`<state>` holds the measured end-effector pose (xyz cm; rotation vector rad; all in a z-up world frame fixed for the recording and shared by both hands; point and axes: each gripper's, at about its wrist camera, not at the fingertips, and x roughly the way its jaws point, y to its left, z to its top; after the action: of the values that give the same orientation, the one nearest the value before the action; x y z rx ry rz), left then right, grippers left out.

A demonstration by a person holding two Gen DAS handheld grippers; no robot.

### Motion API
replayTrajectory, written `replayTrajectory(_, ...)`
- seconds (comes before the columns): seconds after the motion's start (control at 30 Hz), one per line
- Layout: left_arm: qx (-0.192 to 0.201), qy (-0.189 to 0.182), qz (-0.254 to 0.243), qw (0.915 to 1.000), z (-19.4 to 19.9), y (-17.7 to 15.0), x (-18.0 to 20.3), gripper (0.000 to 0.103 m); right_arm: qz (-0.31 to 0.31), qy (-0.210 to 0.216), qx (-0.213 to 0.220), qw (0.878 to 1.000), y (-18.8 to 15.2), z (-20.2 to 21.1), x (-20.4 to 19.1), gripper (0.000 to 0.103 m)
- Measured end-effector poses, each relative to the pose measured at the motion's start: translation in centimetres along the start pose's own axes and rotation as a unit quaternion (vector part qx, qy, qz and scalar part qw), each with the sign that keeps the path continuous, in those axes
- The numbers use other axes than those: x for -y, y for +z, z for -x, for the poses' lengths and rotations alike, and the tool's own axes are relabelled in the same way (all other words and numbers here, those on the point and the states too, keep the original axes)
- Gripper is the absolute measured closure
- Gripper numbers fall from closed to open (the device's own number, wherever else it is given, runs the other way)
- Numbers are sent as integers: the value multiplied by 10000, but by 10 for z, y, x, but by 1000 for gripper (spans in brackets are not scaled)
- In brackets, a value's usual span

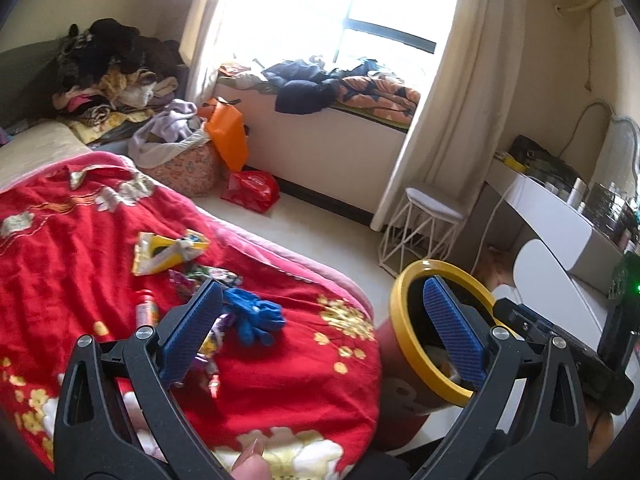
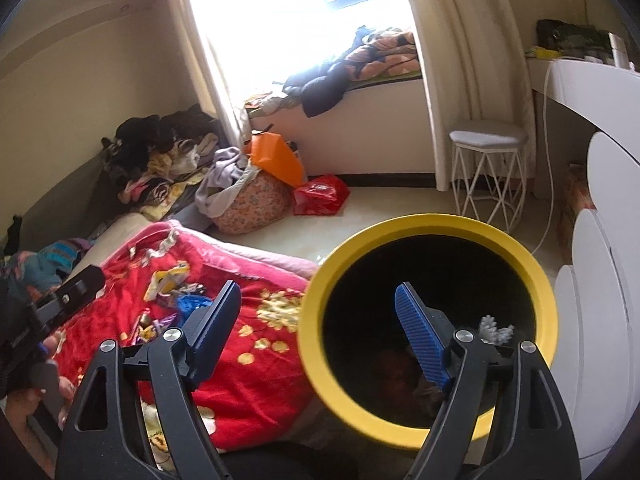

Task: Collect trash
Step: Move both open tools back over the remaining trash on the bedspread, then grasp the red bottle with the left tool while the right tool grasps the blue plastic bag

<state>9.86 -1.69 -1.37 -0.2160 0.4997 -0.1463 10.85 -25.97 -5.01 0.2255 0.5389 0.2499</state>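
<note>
A red flowered blanket [image 1: 100, 232] covers the bed. Trash lies on it: a yellow wrapper [image 1: 168, 254], a crumpled blue glove [image 1: 256, 316], a small pink bottle [image 1: 145, 308] and purple wrappers [image 1: 208, 276]. My left gripper [image 1: 320, 320] is open and empty, just above the glove. A trash bin with a yellow rim [image 2: 432, 320] stands beside the bed; it also shows in the left wrist view [image 1: 408, 292]. My right gripper [image 2: 320, 320] is open and empty, its right finger over the bin's mouth. White crumpled paper [image 2: 496, 330] lies inside the bin.
A white wire stool [image 2: 488, 168] and a white dresser [image 2: 600, 240] stand to the right. A flowered laundry bag [image 1: 188, 164], an orange bag [image 1: 228, 136] and a red plastic bag [image 1: 252, 190] sit on the floor by the window seat. Clothes are piled at the bed's head [image 1: 104, 72].
</note>
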Motion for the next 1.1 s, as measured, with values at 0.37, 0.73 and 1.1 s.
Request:
replayTrajectory(0.37, 125, 359, 279, 9989, 14, 6, -41, 11, 441, 408, -205, 9980, -3, -15, -47, 26)
replayTrajectory(0.73, 115, 807, 650, 9945, 22, 7, -92, 11, 763, 797, -469, 9928, -4, -41, -88, 26)
replayTrajectory(1.1, -100, 1165, 1058, 9875, 25, 2, -141, 11, 1142, 1050, -812, 9846, -8, -76, -124, 27)
